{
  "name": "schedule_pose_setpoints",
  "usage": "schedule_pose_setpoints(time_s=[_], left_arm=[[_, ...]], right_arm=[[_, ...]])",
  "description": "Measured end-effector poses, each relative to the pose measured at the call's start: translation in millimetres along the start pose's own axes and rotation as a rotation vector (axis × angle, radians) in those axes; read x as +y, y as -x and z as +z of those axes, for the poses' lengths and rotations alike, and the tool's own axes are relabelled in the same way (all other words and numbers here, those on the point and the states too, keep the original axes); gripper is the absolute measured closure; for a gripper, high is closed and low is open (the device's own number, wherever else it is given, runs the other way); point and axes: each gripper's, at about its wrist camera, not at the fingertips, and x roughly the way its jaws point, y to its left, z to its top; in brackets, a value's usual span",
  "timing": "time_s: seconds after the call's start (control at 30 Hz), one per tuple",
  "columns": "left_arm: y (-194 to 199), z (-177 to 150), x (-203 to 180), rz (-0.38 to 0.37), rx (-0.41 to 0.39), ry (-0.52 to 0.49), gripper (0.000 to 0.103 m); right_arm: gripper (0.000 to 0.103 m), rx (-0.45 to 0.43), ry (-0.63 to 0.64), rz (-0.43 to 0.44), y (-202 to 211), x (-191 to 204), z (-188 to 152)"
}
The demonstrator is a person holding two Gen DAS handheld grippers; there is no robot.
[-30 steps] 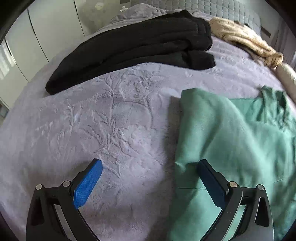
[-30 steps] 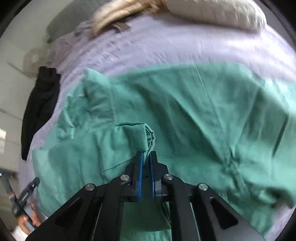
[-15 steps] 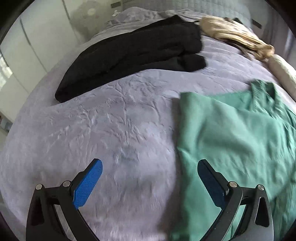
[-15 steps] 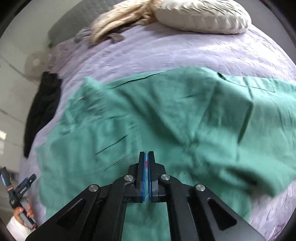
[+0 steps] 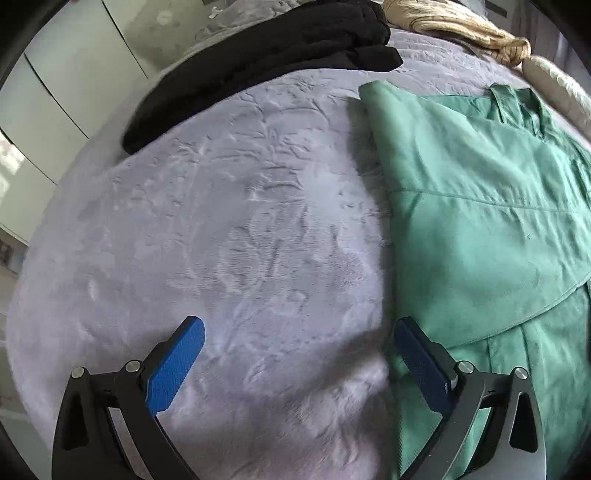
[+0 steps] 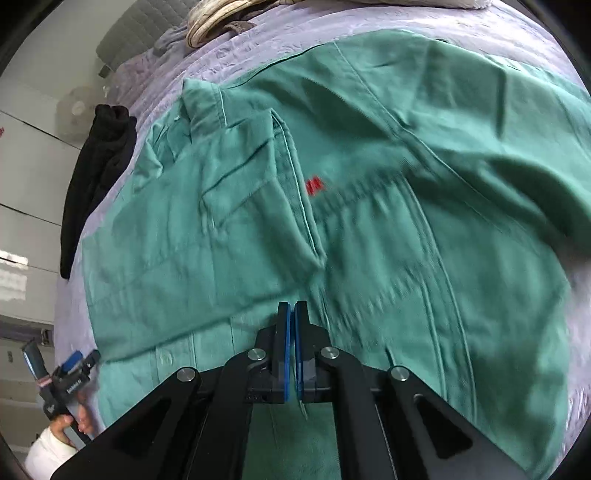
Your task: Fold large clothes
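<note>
My right gripper (image 6: 292,314) hangs over the green shirt (image 6: 332,206), its blue pads pressed together with no cloth between them. Under it the shirt lies spread on the lilac bedspread (image 6: 236,48), one front panel folded over toward the middle, a small red mark (image 6: 314,185) showing beside the placket. Parts of the cloth on the right side of this view are blurred.

My left gripper (image 5: 295,354) is held above the bedspread (image 5: 221,221) with its jaws wide apart and nothing between them; the right pad (image 5: 421,362) hangs over the shirt's edge (image 5: 461,229), the left pad (image 5: 173,365) over bare bedspread. In the right wrist view that same gripper (image 6: 72,371) appears at the lower left, just beside the shirt's corner, held by a hand (image 6: 75,424) in a white sleeve (image 6: 44,454).

Farther off, a folded black garment (image 5: 266,48) lies on the bedspread, well apart from the shirt. Beyond it a beige knitted piece (image 5: 461,26) is bunched near the head of the bed, with a pale cushion (image 5: 554,81) next to it. White cabinet doors (image 5: 74,66) stand past the bed's left side.
</note>
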Motion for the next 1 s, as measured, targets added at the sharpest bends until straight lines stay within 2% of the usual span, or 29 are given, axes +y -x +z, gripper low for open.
schedule_pose_setpoints(time_s=[0.07,0.13,0.2,0.27,0.3,0.43,0.63,0.8,1.0], left_arm=[[2.7,-6.1,4.6,0.046,0.016,-0.021,0.000],[6.6,-13.9,12.5,0.034,0.042,-0.002,0.000],[15.6,-19.3,16.5,0.021,0.050,0.028,0.000],[27.6,-22.5,12.5,-0.008,0.044,0.052,0.000],[35.7,-23.6,7.7,-0.032,0.039,0.057,0.000],[54.8,-18.4,-31.4,-0.091,0.016,0.014,0.000],[73.8,-12.9,-108.2,-0.212,0.023,-0.053,0.000],[89.6,-16.4,-165.0,-0.277,0.029,-0.100,0.000],[103.7,-17.4,-220.8,-0.287,0.017,-0.157,0.000]], right_arm=[[0.099,0.009,-0.028,0.008,5.5,-3.2,-6.3],[0.095,0.016,-0.062,0.027,13.5,-9.0,-17.5],[0.082,0.021,-0.082,0.037,19.2,-13.5,-26.9],[0.053,0.017,-0.106,0.042,25.7,-18.3,-37.6],[0.048,0.015,-0.115,0.049,28.2,-20.7,-42.0],[0.044,0.023,-0.155,0.087,35.8,-25.3,-56.2],[0.026,0.006,-0.184,0.151,52.4,-37.5,-65.9],[0.022,-0.016,-0.217,0.184,68.0,-58.9,-70.4],[0.015,-0.078,-0.298,0.229,91.6,-102.4,-72.9]])
